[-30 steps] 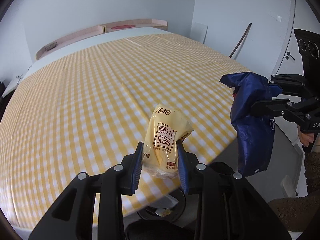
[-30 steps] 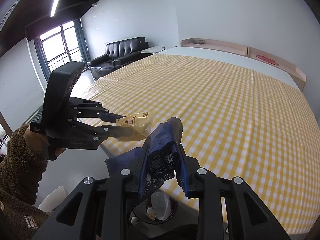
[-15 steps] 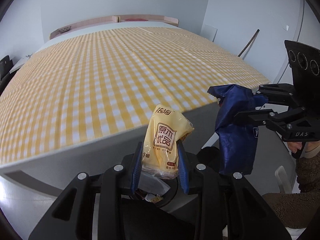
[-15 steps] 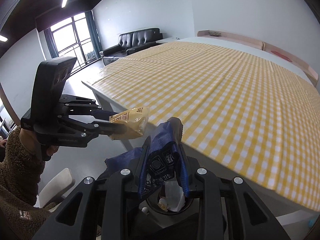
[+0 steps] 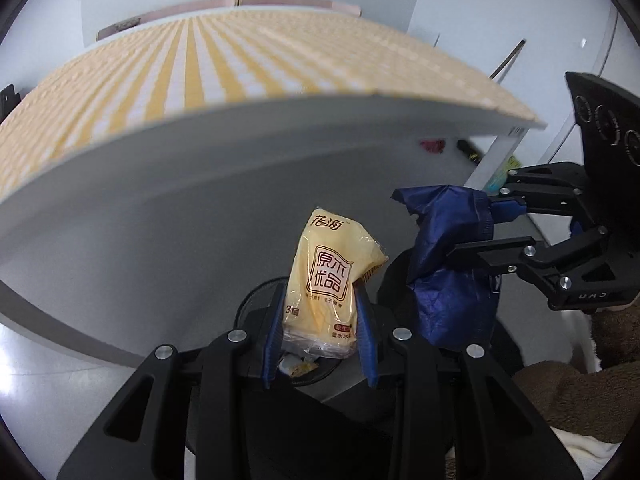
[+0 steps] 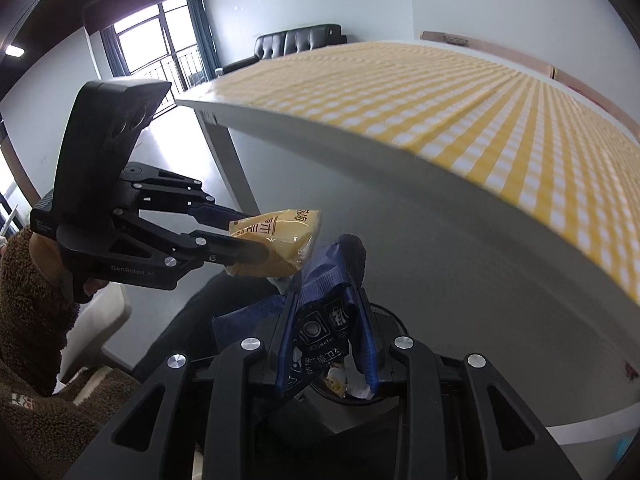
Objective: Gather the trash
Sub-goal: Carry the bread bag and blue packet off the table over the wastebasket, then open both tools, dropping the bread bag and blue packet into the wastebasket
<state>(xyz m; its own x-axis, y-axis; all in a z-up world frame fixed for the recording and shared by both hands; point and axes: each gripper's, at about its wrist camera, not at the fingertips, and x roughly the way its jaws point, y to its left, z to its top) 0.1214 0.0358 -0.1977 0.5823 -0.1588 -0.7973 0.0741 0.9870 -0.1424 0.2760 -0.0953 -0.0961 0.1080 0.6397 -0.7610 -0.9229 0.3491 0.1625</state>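
My left gripper (image 5: pixel 320 312) is shut on a yellow tissue pack (image 5: pixel 330 276) with red print, held upright between its blue pads. My right gripper (image 6: pixel 326 320) is shut on a crumpled dark blue wrapper (image 6: pixel 320 320). Each view shows the other gripper too: the right gripper (image 5: pixel 504 228) with the blue wrapper (image 5: pixel 452 276) at the right, the left gripper (image 6: pixel 248 232) with the yellow pack (image 6: pixel 276 240) at the left. Both hang below the table edge, above a black round trash bin (image 6: pixel 360 392) that holds scraps; my fingers hide most of it.
The table with its yellow checked cloth (image 5: pixel 224 68) and white edge (image 6: pixel 440 216) rises above and behind both grippers. A person's brown fleece sleeve (image 6: pixel 28 312) holds the left gripper. A black sofa (image 6: pixel 300 42) and windows stand far back. Small items lie on the floor under the table (image 5: pixel 432 146).
Both grippers have sunk from above the tabletop to below its edge, still holding the yellow pack and the blue wrapper. The bin below has come closer.
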